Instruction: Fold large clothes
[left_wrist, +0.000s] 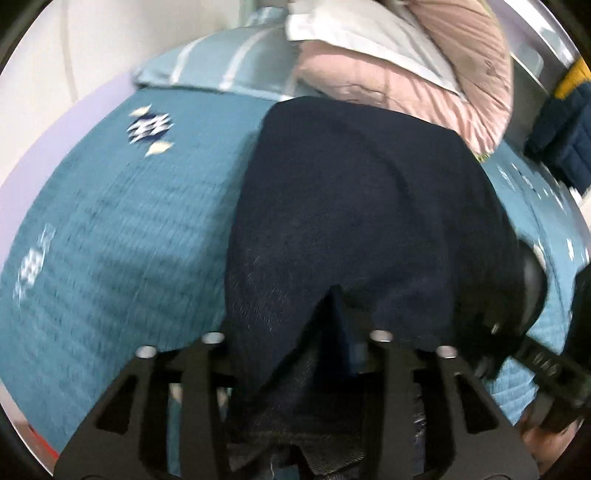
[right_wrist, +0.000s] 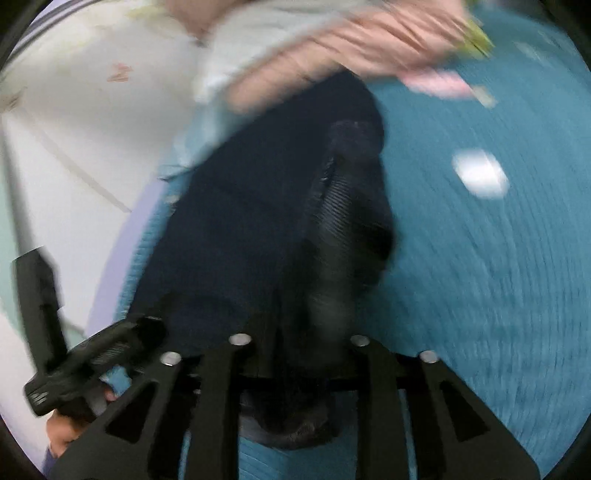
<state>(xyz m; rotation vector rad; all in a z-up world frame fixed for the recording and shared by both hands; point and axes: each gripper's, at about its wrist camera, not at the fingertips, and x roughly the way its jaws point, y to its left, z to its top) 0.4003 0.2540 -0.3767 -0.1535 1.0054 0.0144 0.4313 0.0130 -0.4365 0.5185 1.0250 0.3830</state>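
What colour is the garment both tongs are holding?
Dark navy, nearly black: the garment shows best in the left wrist view, lying on the teal bedspread.

Even indoor light; motion blur, fisheye-warped edges.

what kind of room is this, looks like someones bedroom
Most likely a bedroom. The dark navy garment lies on a bed with a teal quilted bedspread, a light blue striped pillow sits at its head, and a pink duvet is heaped beside it.
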